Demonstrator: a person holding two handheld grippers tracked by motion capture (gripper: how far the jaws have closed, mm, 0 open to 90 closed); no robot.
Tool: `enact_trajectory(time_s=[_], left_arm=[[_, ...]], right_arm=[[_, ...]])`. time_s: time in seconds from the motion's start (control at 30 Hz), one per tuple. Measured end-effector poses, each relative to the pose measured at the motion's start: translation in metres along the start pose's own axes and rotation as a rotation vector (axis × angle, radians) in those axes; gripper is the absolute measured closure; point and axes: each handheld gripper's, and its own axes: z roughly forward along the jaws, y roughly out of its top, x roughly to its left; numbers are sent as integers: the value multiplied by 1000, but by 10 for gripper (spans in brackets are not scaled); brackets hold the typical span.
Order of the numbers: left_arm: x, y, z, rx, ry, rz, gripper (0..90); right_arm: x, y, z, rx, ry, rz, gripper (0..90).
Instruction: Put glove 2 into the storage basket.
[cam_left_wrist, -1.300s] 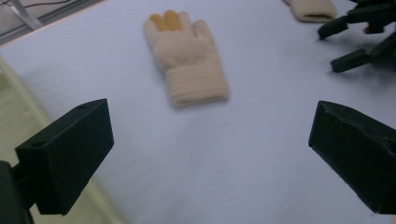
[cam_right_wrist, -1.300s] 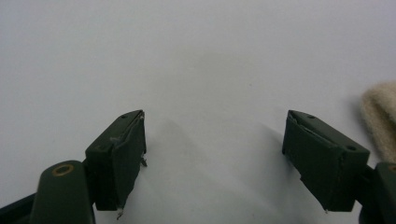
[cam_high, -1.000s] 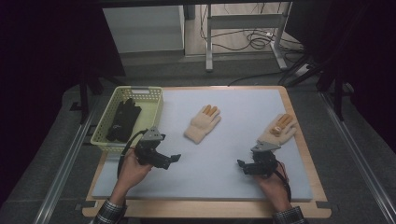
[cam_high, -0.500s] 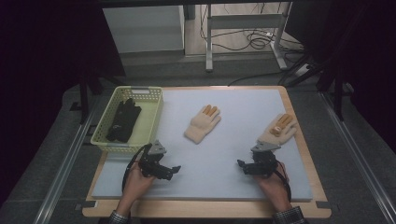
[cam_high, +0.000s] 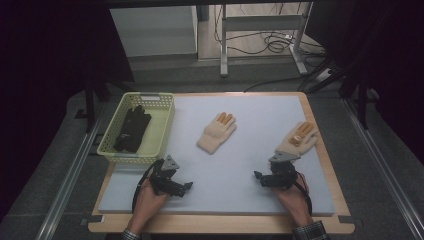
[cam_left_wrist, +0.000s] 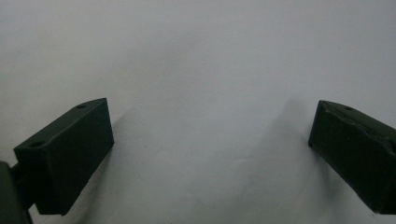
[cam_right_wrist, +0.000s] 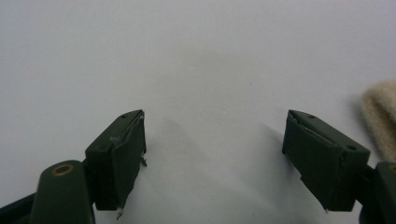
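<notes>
Both grippers rest low on the white mat (cam_high: 235, 165), jaws spread wide and empty: left gripper (cam_high: 186, 187) below the basket (cam_high: 165, 125), right gripper (cam_high: 258, 176) just beside the nearer beige glove (cam_high: 298, 139), well placed to grab it

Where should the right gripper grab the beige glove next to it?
Probably the cuff end of the beige glove: it lies flat with its cuff toward the open right gripper and orange-tipped fingers pointing away. Come from the person's side, low over the foam mat.
</notes>
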Motion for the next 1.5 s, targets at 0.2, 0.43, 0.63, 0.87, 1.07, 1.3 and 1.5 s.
enact_trajectory(time_s=[0.2, 0.43, 0.63, 0.87, 1.07, 1.3, 1.5], left_arm=[[0, 0, 0, -1, 1, 2, 0], [0, 0, 0, -2, 1, 1, 1], [0, 0, 0, -2, 1, 1, 1], [0, 0, 0, -2, 0, 1, 1], [0, 0, 0, -2, 0, 0, 1], [0, 0, 0, -1, 1, 2, 1], [0, 0, 0, 0, 0, 3, 1]], right_arm=[[2, 3, 0, -1, -3, 5, 216], [10, 27, 2, -31, 43, -15, 216], [13, 52, 15, -43, 90, 6, 198], [17, 79, 44, -23, 96, -18, 200], [21, 105, 72, -35, 99, -44, 234], [27, 134, 104, -29, 84, -63, 258], [29, 150, 128, -35, 67, -64, 283]])
